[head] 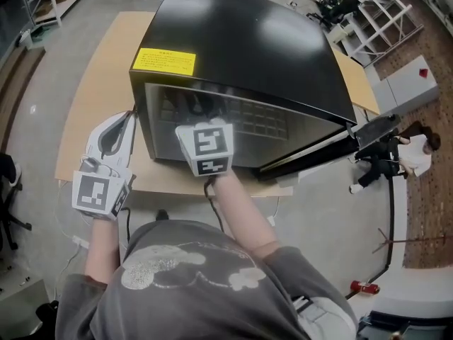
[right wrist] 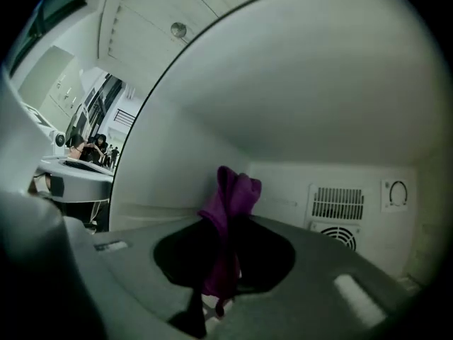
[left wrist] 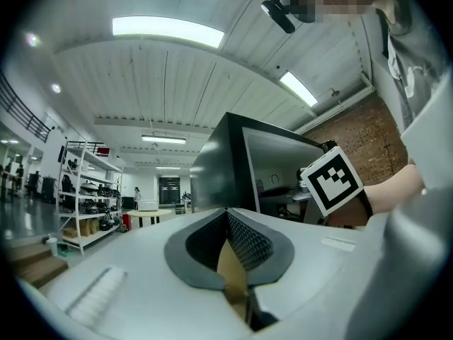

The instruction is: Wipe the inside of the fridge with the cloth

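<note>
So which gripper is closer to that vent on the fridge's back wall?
Right. The right gripper is inside the fridge, facing the vent, purple cloth in its jaws. The left gripper is outside, by the fridge's front corner.

left tool (left wrist: 228, 217) tilted up beside the black fridge (left wrist: 230, 163)
its jaws meet at the tips with nothing between them, and a strip of tan worktop (left wrist: 232, 278) shows through the gap lower down. to the right of the fridge a marker cube (left wrist: 331, 180) sits at the end of a forearm (left wrist: 396, 190). shelving (left wrist: 83, 211) stands far off left, under long ceiling lights (left wrist: 166, 30).
</note>
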The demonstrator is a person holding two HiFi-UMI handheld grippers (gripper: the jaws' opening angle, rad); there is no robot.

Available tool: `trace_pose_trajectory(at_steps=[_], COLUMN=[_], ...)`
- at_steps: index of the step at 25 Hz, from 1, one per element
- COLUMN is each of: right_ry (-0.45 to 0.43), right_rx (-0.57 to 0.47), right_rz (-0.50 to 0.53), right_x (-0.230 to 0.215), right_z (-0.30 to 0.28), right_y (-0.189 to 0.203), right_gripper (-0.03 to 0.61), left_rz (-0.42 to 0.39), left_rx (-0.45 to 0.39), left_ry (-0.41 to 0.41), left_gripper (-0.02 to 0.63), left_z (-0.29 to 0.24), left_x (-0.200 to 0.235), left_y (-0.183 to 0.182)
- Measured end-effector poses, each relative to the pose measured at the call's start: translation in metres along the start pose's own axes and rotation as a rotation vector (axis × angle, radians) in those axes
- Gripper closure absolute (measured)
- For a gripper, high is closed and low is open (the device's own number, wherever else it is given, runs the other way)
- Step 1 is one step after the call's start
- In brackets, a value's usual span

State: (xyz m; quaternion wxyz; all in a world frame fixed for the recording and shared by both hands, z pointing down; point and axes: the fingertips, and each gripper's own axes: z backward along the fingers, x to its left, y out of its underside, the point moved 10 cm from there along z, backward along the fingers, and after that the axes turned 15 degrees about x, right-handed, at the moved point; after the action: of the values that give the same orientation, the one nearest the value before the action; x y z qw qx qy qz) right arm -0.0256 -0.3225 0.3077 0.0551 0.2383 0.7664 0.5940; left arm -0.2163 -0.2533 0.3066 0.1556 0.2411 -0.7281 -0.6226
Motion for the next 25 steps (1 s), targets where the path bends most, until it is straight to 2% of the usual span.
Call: trace_pose_trajectory(at_steps=[8,13,25], right_ry=[-0.075,-0.134,-0.354], right_rx=[-0.046,-0.085,-0.074], right_rz=[0.001,0.035,0.081], right_x=[0.014,0.029,0.042], right_z=[0.005,0.028,0.071], right_y=[-0.001,0.006,0.021], right_gripper=[0.538,0.538,0.538], left_rz=[-0.009,0.016,0.050], left_rx=[0.024,0.028,0.054], left_ry=[0.042,0.042,-0.053], left_gripper=[0.597,0.597,0.600], left_z=[-0.006,-0.004,0.004], left_x=[0.017,0.009,-0.034], left_y=[0.010,0.007,0.006])
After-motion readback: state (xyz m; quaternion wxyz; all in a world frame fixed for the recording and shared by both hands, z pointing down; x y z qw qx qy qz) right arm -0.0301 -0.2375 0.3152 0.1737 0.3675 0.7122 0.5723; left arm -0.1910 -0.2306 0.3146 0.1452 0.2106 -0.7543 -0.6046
